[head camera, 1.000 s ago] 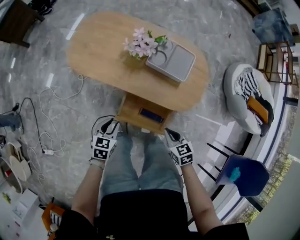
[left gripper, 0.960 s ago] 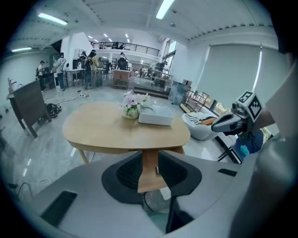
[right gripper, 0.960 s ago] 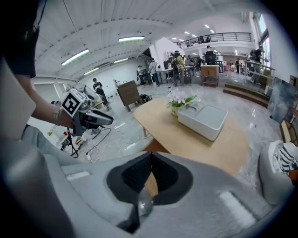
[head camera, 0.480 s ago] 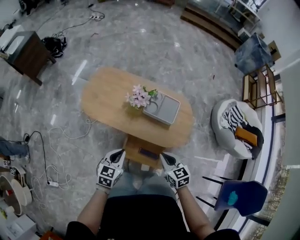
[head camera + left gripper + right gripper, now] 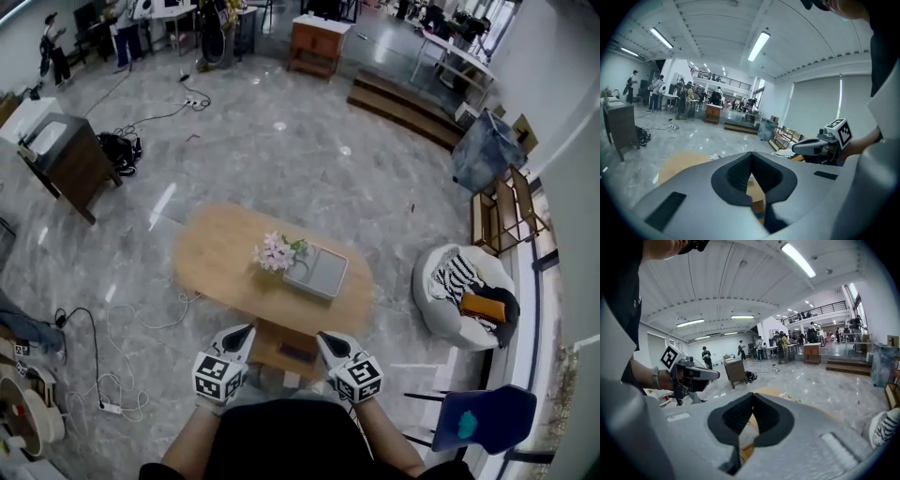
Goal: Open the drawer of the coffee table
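The coffee table stands on the marble floor in front of the person. Its drawer juts out from under the near edge of the tabletop, pulled toward the person's legs, so the opening looks done. Both hands block part of it, so how far out it sits is hard to judge. A small dark thing lies inside.

The left gripper and the right gripper hang in the air above the drawer, well clear of it. Each has its fingers pressed together on nothing.

The main risk now is the open drawer itself. It sits low and close to the person's knees, so a step forward could knock it, shove it back in or jolt the table. A jolt might tip the flowers, which stand just beside the grey tray on the tabletop. White cables trail over the floor to the person's left, near the table, and a step that way could catch a foot. With the fingers closed, a fresh grab on the drawer front would need them spread first.
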`<state>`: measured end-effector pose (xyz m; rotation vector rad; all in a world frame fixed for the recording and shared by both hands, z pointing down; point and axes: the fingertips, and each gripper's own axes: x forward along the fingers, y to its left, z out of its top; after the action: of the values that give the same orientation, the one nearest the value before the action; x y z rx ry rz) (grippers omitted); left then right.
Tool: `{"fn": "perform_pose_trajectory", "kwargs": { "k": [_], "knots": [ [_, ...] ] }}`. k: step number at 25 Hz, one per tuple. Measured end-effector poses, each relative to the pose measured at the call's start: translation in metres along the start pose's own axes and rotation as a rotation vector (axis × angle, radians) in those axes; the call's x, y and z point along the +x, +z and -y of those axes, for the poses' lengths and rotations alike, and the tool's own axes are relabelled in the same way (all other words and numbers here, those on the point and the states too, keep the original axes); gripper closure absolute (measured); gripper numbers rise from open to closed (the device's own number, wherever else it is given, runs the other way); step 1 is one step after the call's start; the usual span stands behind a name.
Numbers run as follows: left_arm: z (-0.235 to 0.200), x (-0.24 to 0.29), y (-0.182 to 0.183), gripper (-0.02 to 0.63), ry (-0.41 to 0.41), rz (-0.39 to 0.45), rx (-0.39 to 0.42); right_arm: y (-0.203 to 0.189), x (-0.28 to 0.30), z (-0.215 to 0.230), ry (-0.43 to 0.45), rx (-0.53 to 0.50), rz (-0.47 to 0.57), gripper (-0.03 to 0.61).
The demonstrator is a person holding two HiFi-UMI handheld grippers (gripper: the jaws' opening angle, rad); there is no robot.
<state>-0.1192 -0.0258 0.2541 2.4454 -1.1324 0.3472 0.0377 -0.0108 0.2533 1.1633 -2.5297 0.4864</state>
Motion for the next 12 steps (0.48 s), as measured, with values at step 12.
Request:
{"fn": "perform_pose_trajectory", "kwargs": {
  "k": [12],
  "knots": [
    [0.053,-0.025,0.088,0.600,-0.030,0.179,0.115,0.089,-0.051,-0.010,-0.007,-0.077,0.185,0.580]
  ]
}}
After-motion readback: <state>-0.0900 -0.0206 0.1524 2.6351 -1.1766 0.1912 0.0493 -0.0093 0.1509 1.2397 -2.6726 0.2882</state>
